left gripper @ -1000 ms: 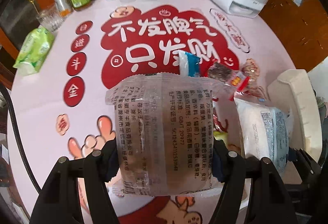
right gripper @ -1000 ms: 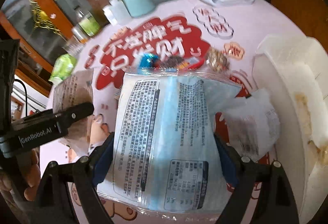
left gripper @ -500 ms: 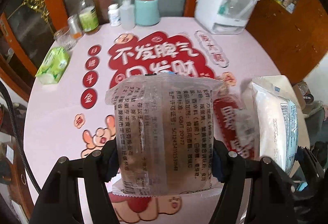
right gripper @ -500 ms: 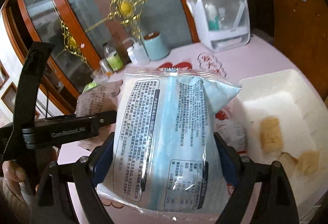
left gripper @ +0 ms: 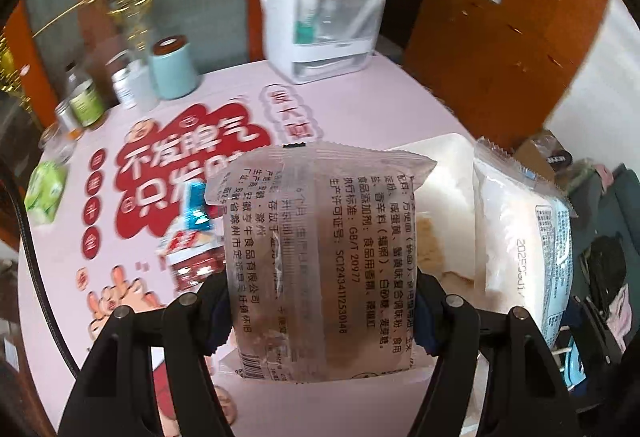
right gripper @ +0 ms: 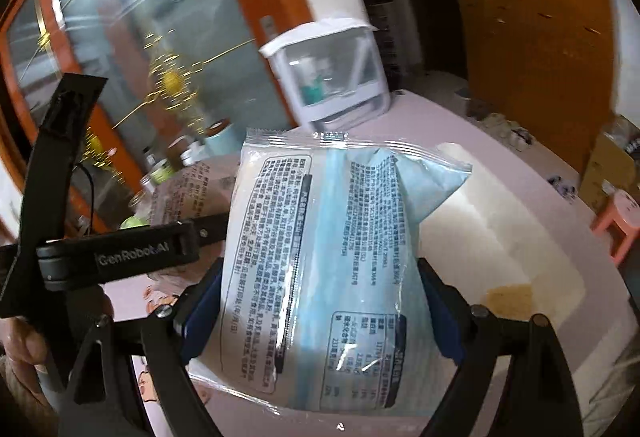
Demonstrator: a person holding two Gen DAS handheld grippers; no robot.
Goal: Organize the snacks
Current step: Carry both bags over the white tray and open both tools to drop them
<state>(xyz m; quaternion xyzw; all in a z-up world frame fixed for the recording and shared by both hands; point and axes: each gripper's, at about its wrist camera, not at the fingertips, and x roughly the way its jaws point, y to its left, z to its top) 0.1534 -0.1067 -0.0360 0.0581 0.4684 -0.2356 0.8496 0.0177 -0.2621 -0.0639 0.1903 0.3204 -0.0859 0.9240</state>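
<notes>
Left gripper (left gripper: 322, 311) clamped on clear snack packet (left gripper: 320, 249), right gripper (right gripper: 320, 311) pinching blue snack bag (right gripper: 332, 269); both upright between pads, above white tray (right gripper: 500, 237).

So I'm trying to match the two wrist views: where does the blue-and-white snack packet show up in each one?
Left wrist view: the blue-and-white packet stands at the right edge, beside the clear packet gripped by the left gripper.
Right wrist view: it fills the centre, clamped in the right gripper.
Shared landmark: the white dispenser box at the table's far edge.
</notes>
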